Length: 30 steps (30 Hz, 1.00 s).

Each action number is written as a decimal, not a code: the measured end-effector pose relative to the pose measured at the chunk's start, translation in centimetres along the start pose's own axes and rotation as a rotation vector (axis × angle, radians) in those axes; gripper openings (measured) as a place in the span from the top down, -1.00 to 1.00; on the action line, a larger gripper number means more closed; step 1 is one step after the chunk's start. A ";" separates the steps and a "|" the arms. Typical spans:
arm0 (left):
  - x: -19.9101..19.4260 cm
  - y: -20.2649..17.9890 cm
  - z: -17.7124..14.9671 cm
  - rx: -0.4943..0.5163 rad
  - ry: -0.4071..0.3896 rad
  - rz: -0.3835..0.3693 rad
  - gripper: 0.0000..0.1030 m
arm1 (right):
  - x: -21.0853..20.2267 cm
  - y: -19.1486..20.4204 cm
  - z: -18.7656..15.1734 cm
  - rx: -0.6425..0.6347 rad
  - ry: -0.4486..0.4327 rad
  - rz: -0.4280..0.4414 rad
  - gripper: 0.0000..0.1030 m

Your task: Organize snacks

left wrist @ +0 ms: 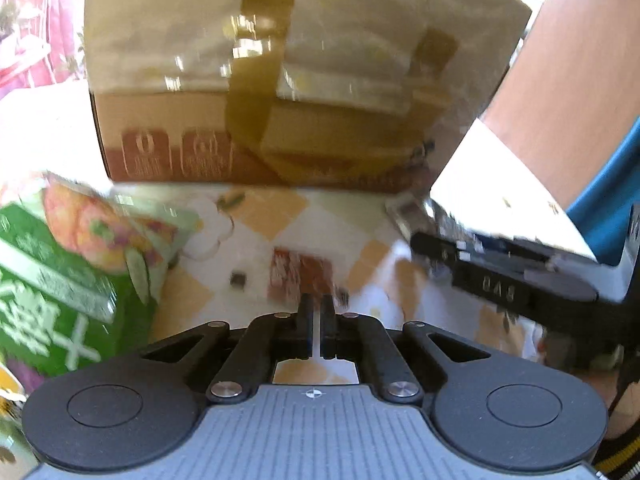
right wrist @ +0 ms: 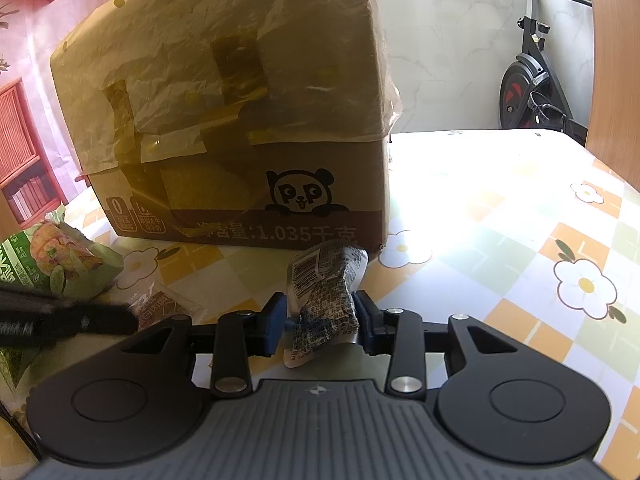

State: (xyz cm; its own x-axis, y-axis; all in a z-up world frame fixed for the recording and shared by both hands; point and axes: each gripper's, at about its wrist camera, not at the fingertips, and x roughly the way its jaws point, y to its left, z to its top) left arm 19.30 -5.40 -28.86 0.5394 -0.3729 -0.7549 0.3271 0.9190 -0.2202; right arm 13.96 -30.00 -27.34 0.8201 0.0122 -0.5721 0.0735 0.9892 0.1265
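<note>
Left wrist view blurs a brown packet beyond clenched jaws; right jaws grasp a crumpled packet.

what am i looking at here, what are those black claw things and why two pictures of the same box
Each picture comes from a camera mounted on a hand-held gripper, looking forward along its two fingers. A person holds one in each hand; there is no robot arm.

The left wrist view shows the left gripper, shut, with a small reddish-brown packet at its fingertips; blur hides whether it is pinched. The right wrist view shows the right gripper shut on a silvery snack packet printed with text and a barcode.

Both face the same taped cardboard box with a panda logo, standing on a table with a flowered checked cloth. A green snack bag lies to the left.
</note>
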 end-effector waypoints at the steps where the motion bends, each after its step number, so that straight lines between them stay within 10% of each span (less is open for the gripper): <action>1: 0.3 0.0 0.0 -0.013 0.007 0.003 0.93 | 0.0 0.0 0.0 -0.001 0.000 -0.001 0.24; 16: 2.6 1.7 3.6 -0.091 -0.058 0.106 0.80 | 0.0 0.0 0.0 0.000 0.000 0.001 0.24; 20: 2.9 1.4 4.4 -0.106 -0.081 0.109 0.06 | 0.1 -0.1 0.0 0.003 0.001 0.004 0.24; 30: 4.2 -0.3 5.6 -0.075 -0.073 0.157 -0.09 | 0.0 -0.5 0.1 0.016 -0.001 0.011 0.26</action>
State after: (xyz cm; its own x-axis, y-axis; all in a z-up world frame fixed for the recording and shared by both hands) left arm 25.85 -7.94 -28.55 0.6352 -0.2301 -0.7373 0.1774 0.9725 -0.1506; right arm 13.93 -30.55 -27.33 0.8216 0.0227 -0.5696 0.0737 0.9866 0.1456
